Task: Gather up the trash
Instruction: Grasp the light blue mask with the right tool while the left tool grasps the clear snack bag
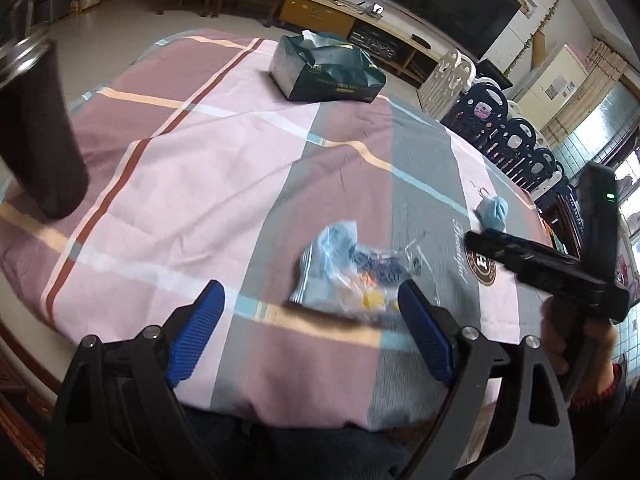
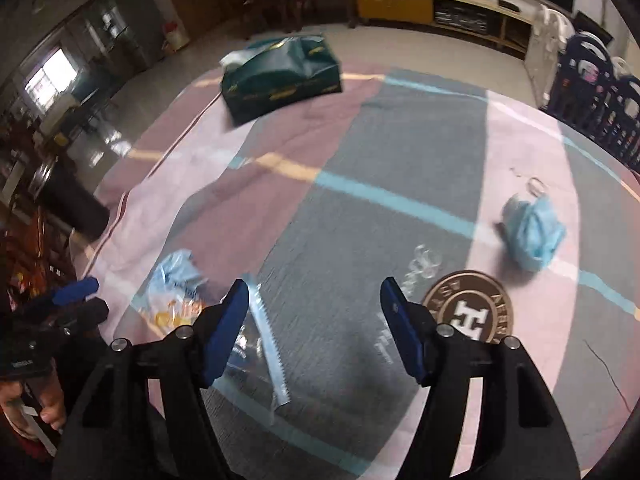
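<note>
Left wrist view has our left gripper (image 1: 310, 334) spread and empty, aimed at the crumpled wrapper (image 1: 344, 268) at twelve o'clock to bracket it; our right gripper (image 2: 312, 328) gapes too, a clear wrapper (image 2: 262, 340) beside its left pad, unpinched; the blue mask (image 2: 532, 236) waits at two o'clock.

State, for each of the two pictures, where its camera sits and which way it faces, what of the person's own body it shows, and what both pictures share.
Left wrist: sits on the left claw, facing forward and down over the tablecloth at the plastic wrapper; shows its open blue fingers, plus the right claw and holding hand.
Right wrist: sits on the right claw, facing down over the table; shows the other hand.
Shared: tissue box, crumpled blue mask, wrapper, round logo.
</note>
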### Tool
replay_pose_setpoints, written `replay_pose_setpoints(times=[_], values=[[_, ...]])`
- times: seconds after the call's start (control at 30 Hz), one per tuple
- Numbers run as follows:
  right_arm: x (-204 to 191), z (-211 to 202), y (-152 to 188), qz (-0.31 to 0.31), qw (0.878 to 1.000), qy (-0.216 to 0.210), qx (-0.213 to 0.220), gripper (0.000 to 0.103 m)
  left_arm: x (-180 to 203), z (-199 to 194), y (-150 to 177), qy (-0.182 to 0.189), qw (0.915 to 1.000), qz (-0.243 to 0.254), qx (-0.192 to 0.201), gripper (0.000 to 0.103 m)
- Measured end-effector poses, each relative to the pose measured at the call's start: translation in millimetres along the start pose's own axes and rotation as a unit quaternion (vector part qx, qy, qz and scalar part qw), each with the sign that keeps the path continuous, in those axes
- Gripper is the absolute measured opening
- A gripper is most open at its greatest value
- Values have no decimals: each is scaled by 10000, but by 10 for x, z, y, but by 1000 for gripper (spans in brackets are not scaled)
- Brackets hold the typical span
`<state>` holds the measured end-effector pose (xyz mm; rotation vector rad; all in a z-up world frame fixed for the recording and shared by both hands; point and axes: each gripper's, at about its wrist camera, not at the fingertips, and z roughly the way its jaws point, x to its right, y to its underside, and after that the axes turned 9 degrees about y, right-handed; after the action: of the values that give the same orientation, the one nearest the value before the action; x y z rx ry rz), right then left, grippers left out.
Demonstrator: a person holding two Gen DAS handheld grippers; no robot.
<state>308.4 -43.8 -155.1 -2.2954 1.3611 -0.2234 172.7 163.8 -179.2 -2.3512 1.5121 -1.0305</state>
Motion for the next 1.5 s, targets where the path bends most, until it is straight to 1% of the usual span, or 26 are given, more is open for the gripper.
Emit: replay_pose_setpoints(times=[0.07, 0.1, 0.17, 0.2, 0.23, 0.3, 0.33, 0.37, 0.4, 0.43, 0.47, 0.5, 0.53, 0.57, 0.6, 0.63, 0.67, 0.7, 0.8, 0.9, 1.03, 1.13, 1.2, 1.33, 1.5], values=[[236, -37, -97, 448, 9967, 661, 152, 67, -4, 132, -63, 114, 9999, 20, -97, 88], [353, -4, -178, 580, 9924, 1060, 218, 68, -1, 217, -93, 164, 9997, 24, -178, 88], [624, 59, -307, 767, 9811, 1742, 335, 71, 5, 367, -141, 263, 9992, -14, -310, 88], [699, 120, -364, 793, 9722, 2163, 412, 74, 13, 433, -156, 270, 9989, -24, -387, 88], [833, 149, -380, 793, 9659, 2426, 443, 76, 26, 489, -161, 306, 9983, -5, -502, 88], [937, 309, -418, 715, 9577, 2763, 380, 78, 49, 564, -152, 470, 9965, 41, -686, 87], [978, 419, -425, 682, 9547, 2882, 283, 78, 43, 572, -141, 474, 9963, 23, -712, 85], [993, 525, -414, 651, 9530, 2955, 185, 78, 19, 581, -135, 490, 9961, -36, -737, 77], [986, 622, -400, 631, 9509, 3027, 104, 78, -10, 594, -130, 569, 9954, -115, -762, 66], [986, 703, -386, 617, 9487, 3102, 51, 78, -39, 617, -126, 674, 9943, -203, -804, 60], [980, 762, -374, 635, 9480, 3119, 29, 78, -80, 655, -119, 784, 9925, -312, -883, 48], [983, 785, -349, 688, 9486, 3090, 15, 78, -98, 682, -109, 832, 9915, -357, -937, 43], [997, 813, -328, 761, 9507, 3006, -12, 74, -87, 678, -106, 863, 9914, -331, -928, 39], [981, 841, -314, 780, 9531, 2924, -7, 65, -62, 683, -103, 885, 9912, -263, -945, 28], [950, 878, -307, 747, 9548, 2878, -40, 41, -27, 688, -98, 887, 9913, -181, -954, 23], [909, 873, -263, 680, 9536, 2931, -95, 27, 2, 678, -97, 885, 9917, -114, -921, 21], [888, 859, -242, 628, 9538, 2937, -71, 21, 34, 639, -101, 884, 9927, -34, -822, 18], [858, 806, -219, 606, 9563, 2861, -22, 13, 59, 595, -108, 900, 9934, 42, -715, 16], [777, 608, -124, 603, 9638, 2593, 125, 12, 150, 476, -111, 836, 9952, 283, -411, 15], [636, 334, 14, 538, 9696, 2371, 294, 12, 174, 366, -118, 705, 9968, 353, -138, 14], [414, -35, 226, 568, 9780, 1937, 519, 12, 203, 141, -90, 429, 9980, 456, 131, 14], [309, -240, 426, 631, 9822, 1685, 544, 12, 288, -75, -65, 475, 9974, 456, 294, 14], [247, -330, 575, 626, 9824, 1688, 504, 12, 364, -200, -33, 440, 9967, 560, 390, 14], [99, -409, 893, 475, 9777, 2011, 373, 12, 521, -421, 114, 392, 9960, 654, 463, 14], [-20, -519, 1227, 719, 9781, 1919, 367, 12, 618, -589, 320, 240, 9949, 839, 513, 14]])
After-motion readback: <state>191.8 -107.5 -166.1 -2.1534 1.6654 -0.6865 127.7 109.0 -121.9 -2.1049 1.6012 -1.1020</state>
